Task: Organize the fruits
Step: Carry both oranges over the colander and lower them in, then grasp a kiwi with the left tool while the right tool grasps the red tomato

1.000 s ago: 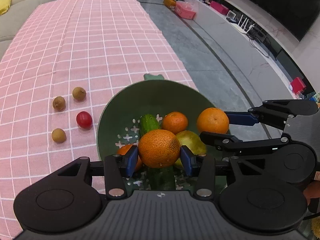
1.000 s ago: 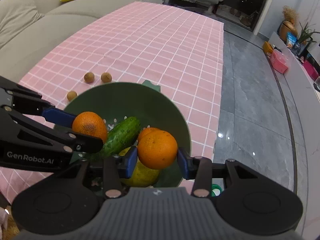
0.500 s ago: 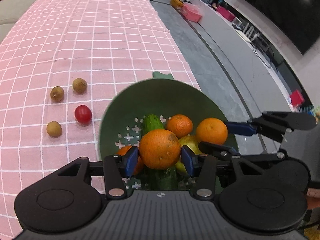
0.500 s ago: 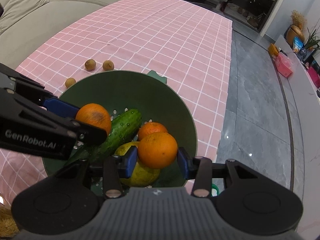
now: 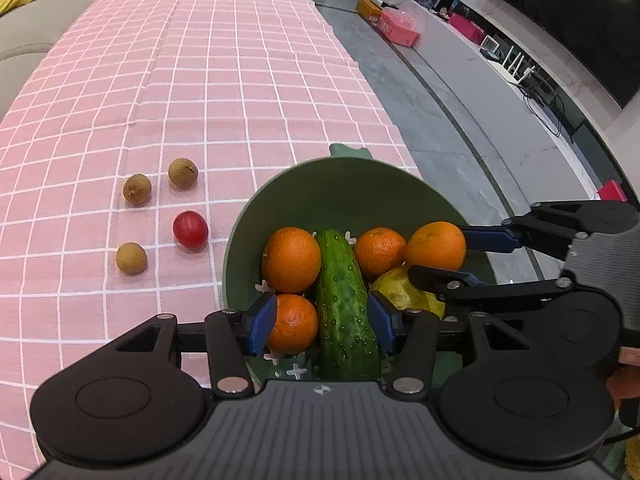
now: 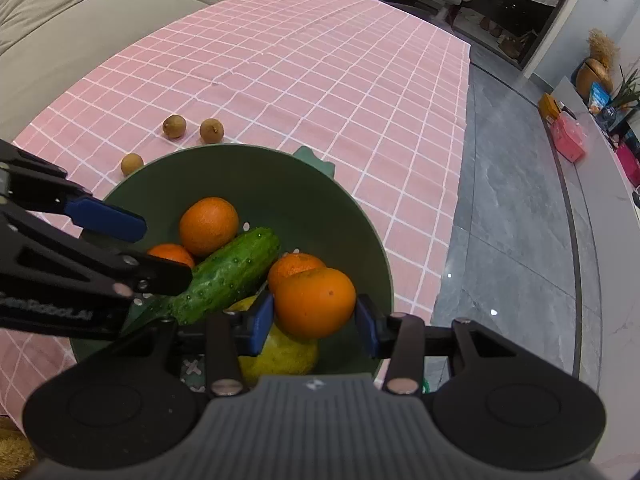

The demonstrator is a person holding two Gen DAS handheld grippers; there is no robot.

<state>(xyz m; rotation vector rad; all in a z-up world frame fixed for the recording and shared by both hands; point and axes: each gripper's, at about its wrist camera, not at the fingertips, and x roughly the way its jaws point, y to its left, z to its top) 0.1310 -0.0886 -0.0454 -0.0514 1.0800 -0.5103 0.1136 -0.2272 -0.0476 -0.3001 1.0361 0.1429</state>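
Note:
A green colander bowl [image 5: 360, 184] [image 6: 260, 172] sits on the pink checked cloth near the table edge. It holds a cucumber [image 5: 344, 300], a yellow fruit [image 5: 404, 292] and three loose oranges, one of them [image 5: 291, 260] lying free at the bowl's left. My left gripper [image 5: 322, 324] hovers over the bowl with its jaws opening. Its pads press on nothing, and a lower orange [image 5: 292, 322] and the cucumber show beneath the gap. My right gripper [image 6: 314, 320] is shut on another orange [image 6: 315, 302] above the bowl's right side.
Three brown longans [image 5: 137, 189] [image 5: 183, 173] [image 5: 131, 258] and a red cherry tomato [image 5: 190, 230] lie on the cloth left of the bowl. The table edge [image 6: 460, 184] drops to a grey floor on the right. A sofa [image 6: 60, 40] borders the far left.
My left gripper has let go of its orange, which now rests in the bowl left of the cucumber, and its jaws have widened. The right gripper still holds its orange.

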